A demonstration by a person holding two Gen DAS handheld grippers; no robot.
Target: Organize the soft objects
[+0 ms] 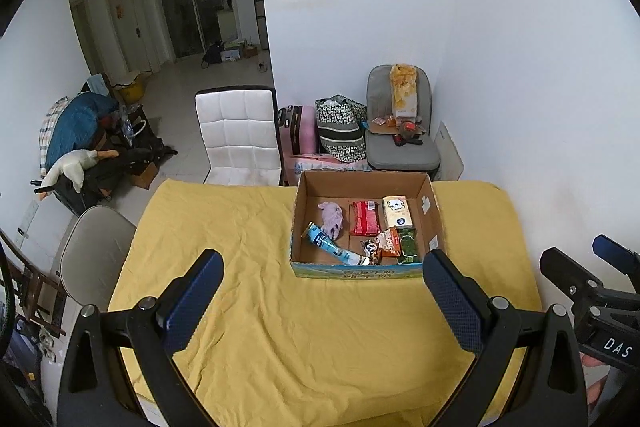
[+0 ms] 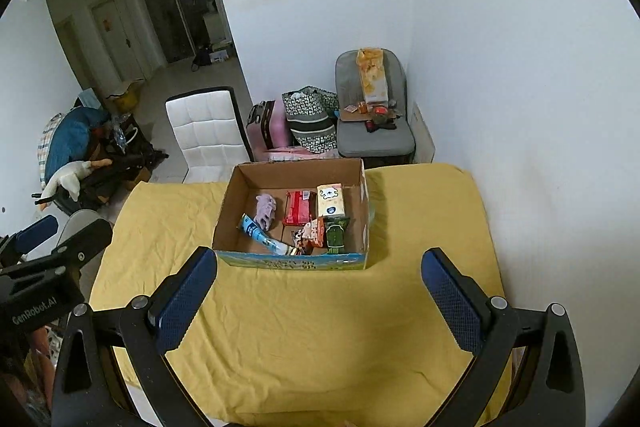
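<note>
An open cardboard box [image 1: 434, 215] [image 2: 228, 211] stands on the yellow tablecloth [image 1: 280, 327] [image 2: 300, 327] at the far side. Inside lie a purple cloth [image 1: 332, 217] [image 2: 266, 209], a red pack [image 1: 364, 218] [image 2: 298, 207], a tissue pack [image 1: 397, 211] [image 2: 331, 199], a blue tube [image 1: 332, 246] [image 2: 262, 237], an orange snack bag [image 1: 388, 241] [image 2: 313, 231] and a green pack [image 1: 408, 245] [image 2: 336, 235]. My left gripper [image 1: 322, 263] is open and empty, held above the near cloth. My right gripper [image 2: 320, 263] is open and empty beside it; it also shows in the left wrist view [image 1: 588, 255].
A white chair [image 1: 238, 137] [image 2: 208, 131] stands behind the table, and a beige chair [image 1: 94, 251] at its left. A grey seat [image 1: 402, 143] [image 2: 372, 135] with clutter, a patterned bag [image 1: 342, 131] and a pink suitcase [image 1: 298, 133] sit by the white wall.
</note>
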